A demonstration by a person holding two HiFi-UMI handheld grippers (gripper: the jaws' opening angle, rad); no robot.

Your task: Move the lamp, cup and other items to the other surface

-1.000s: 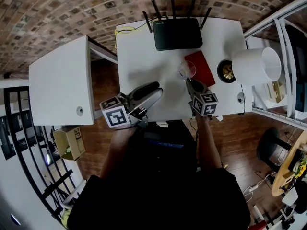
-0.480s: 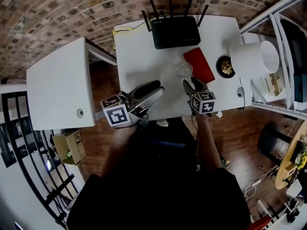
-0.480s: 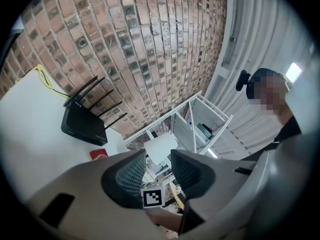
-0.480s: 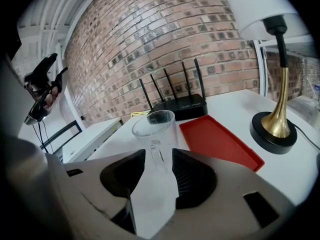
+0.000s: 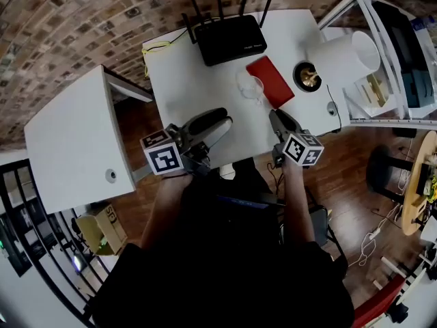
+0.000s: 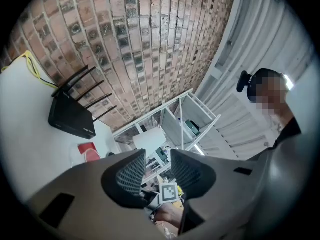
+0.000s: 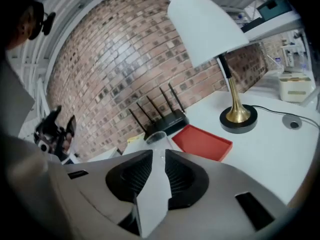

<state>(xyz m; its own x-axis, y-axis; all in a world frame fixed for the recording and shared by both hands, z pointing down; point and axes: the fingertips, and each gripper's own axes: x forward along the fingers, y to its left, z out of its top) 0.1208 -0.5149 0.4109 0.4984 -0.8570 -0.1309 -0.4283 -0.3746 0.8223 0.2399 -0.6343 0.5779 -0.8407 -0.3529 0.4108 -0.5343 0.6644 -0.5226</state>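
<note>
A clear cup (image 5: 249,87) stands upright on the white table (image 5: 184,87), next to a red tray (image 5: 271,80). My right gripper (image 5: 276,116) hangs a little back from the cup, near the table's front edge. In the right gripper view the cup (image 7: 159,139) shows just beyond the right gripper (image 7: 159,156). Its jaws have just been closing but stand apart, with nothing between them. The lamp (image 5: 341,53), with a white shade and a brass base (image 7: 239,119), is at the right. My left gripper (image 5: 217,125) is open and empty (image 6: 157,159).
A black router (image 5: 229,38) with several antennas sits at the table's back, a yellow cable (image 5: 156,46) beside it. The lamp's cord and switch (image 5: 332,108) lie by the right edge. A second white surface (image 5: 68,149) stands to the left, and metal shelving (image 5: 396,39) to the right.
My right gripper has let go of the cup and pulled back and up from it. The cup stays upright on the table. The left gripper has hardly moved.
</note>
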